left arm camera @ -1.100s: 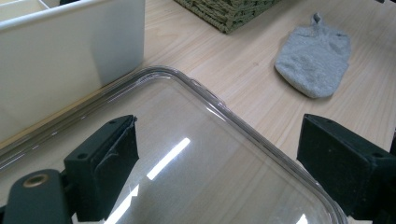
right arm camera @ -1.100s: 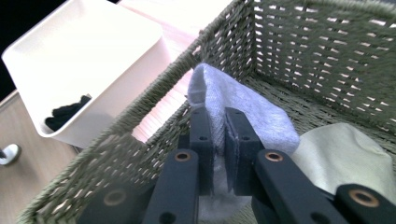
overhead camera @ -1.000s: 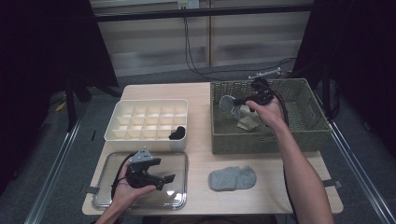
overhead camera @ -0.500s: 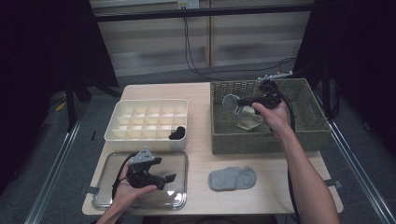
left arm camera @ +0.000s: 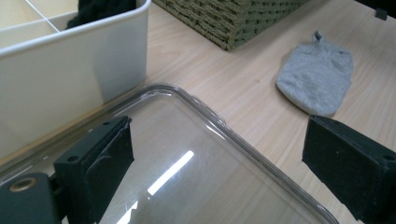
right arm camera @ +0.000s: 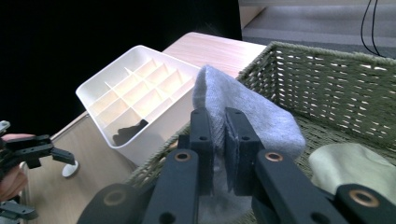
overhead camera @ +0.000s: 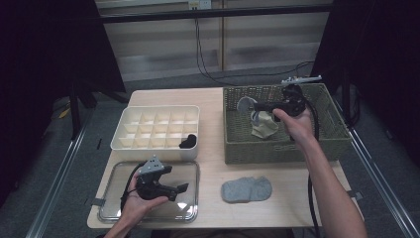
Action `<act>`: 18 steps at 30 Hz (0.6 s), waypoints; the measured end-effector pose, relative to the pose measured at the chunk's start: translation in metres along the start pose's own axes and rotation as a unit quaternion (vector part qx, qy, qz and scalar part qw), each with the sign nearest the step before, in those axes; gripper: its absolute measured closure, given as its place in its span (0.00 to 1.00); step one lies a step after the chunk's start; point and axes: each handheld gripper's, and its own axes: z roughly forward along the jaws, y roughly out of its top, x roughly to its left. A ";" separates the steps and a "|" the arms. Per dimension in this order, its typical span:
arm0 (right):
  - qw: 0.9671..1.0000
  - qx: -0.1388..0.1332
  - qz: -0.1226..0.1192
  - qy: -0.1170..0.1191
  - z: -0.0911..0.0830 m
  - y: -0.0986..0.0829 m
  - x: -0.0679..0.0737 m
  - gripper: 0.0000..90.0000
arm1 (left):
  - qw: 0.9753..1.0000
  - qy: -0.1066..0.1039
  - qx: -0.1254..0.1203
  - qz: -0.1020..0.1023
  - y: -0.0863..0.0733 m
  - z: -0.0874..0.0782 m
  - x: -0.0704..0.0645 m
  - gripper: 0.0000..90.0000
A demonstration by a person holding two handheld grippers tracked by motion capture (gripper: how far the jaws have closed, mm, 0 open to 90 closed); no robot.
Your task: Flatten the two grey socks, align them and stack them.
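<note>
Grey sock (right arm camera: 243,112), green woven basket (overhead camera: 237,144), white organizer (overhead camera: 153,141).

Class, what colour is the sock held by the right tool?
Grey sock, clearest in the right gripper view.

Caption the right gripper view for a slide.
Right gripper pinches a grey sock above the woven basket, divided white box beyond.

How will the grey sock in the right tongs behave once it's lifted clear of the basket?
Probably floppy: the grey sock folds over the right tongs, which are shut on it. Likely light, since a thin pinch holds it above the wicker basket. It may drape and drag across the rim.
</note>
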 end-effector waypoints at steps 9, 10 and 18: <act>1.000 -0.010 0.000 0.009 -0.009 -0.003 0.011 0.92 | 1.000 -0.007 -0.002 0.025 0.002 0.004 -0.008 0.09; 1.000 -0.009 0.001 0.010 -0.011 -0.002 0.012 0.92 | 1.000 -0.011 -0.001 0.022 0.003 0.006 -0.007 0.09; 1.000 -0.016 0.006 0.020 -0.022 0.000 0.021 0.93 | 1.000 -0.007 0.006 0.022 0.007 0.011 -0.006 0.16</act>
